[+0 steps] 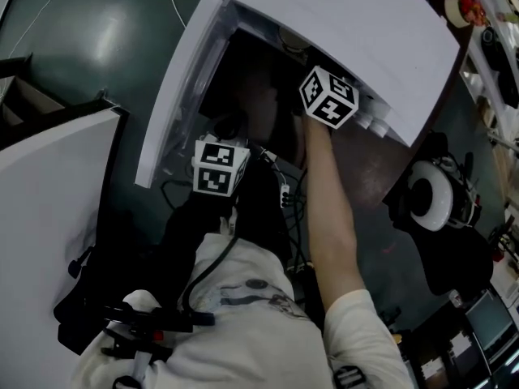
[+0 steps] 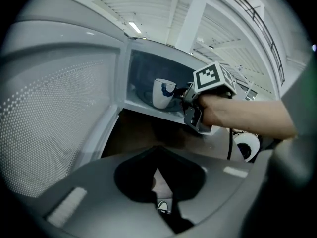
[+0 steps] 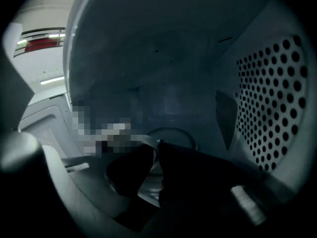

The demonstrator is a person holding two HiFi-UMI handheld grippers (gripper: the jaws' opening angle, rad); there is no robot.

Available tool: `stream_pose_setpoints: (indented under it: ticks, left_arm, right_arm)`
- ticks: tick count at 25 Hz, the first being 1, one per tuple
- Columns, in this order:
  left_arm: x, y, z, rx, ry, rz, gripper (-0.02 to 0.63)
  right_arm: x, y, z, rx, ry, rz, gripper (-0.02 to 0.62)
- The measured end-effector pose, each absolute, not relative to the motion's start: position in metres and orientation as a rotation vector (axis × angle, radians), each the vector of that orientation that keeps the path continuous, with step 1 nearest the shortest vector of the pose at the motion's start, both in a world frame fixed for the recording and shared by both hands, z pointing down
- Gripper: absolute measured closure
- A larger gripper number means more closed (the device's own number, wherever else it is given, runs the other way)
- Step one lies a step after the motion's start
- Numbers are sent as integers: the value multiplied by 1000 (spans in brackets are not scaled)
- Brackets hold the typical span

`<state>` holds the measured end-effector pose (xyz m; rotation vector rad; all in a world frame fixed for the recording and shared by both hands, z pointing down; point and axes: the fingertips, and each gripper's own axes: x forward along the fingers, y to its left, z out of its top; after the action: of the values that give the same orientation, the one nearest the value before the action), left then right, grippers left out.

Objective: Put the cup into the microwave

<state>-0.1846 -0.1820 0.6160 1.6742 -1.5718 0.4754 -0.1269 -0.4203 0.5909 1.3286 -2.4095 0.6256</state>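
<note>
A white cup [image 2: 161, 94] with a blue mark stands upright inside the open microwave [image 1: 349, 31], towards the left of the dark cavity, as seen from the left gripper view. The right gripper [image 3: 156, 145] reaches in at the end of a bare forearm [image 1: 332, 217], its jaws drawn almost together on the cup's right side by the rim. In its own view the perforated inner wall [image 3: 277, 103] of the cavity fills the right-hand side. The microwave's door [image 2: 54, 118] hangs wide open to the left, its dotted window panel facing the left gripper view. The left gripper [image 2: 157, 157] hangs in front of the open oven, level with the door's lower edge and apart from the cup; its jaws are closed together with nothing between them. The microwave sits on a brown surface [image 1: 365, 168], and the person's white sleeve [image 1: 365, 331] shows at the bottom of the head view
</note>
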Motion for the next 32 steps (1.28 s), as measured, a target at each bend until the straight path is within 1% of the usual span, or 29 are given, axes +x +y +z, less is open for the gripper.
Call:
stream_pose_setpoints:
  ticks: [6, 18, 23, 25, 28, 31, 32]
  left_arm:
    - [-188, -196, 611, 1688, -1558, 485, 607]
    - [-189, -184, 623, 1665, -1532, 526, 607]
    - [-188, -185, 622, 1667, -1534, 508, 607]
    - [-186, -184, 621, 1670, -1529, 509, 607]
    - [-183, -187, 616, 1685, -1532, 498, 607]
    - [-180, -189, 611, 1700, -1533, 500, 607]
    - [-179, -189, 610, 1705, -1533, 502, 607]
  right_arm:
    - [-119, -440, 593, 1470, -2362, 627, 551]
    - [-90, -461, 596, 1808, -2223, 655, 554]
    - [-94, -459, 595, 1747, -2240, 598, 551]
    - [-98, -456, 595, 1698, -2259, 587, 531]
    - [-103, -450, 598, 1618, -2291, 583, 520]
    - [-108, -437, 598, 1553, -2314, 569, 469]
    - [-109, -431, 597, 1537, -2322, 557, 463]
